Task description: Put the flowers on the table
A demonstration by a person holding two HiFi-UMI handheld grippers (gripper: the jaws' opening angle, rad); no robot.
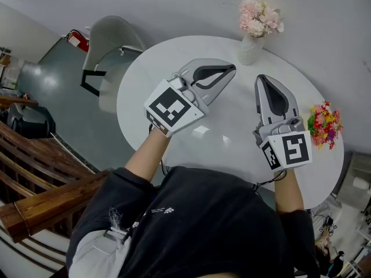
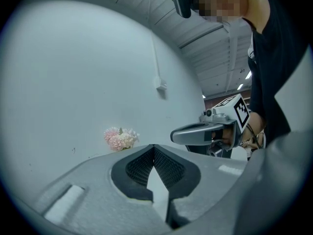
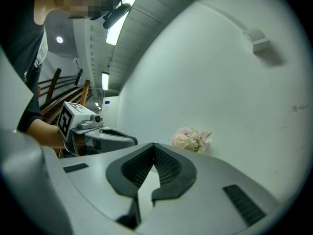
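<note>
Head view, left gripper (image 1: 231, 69) and right gripper (image 1: 262, 79) level, closed

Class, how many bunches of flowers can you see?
2. A pale pink bunch in a white vase stands at the round white table's far edge; a multicoloured bunch sits at its right edge. Others may be hidden behind the person.

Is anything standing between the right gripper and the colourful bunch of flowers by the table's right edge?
Nothing visible does. The right gripper, jaws shut and empty, hovers over the white round table; the colourful bunch of flowers lies to its right.
</note>
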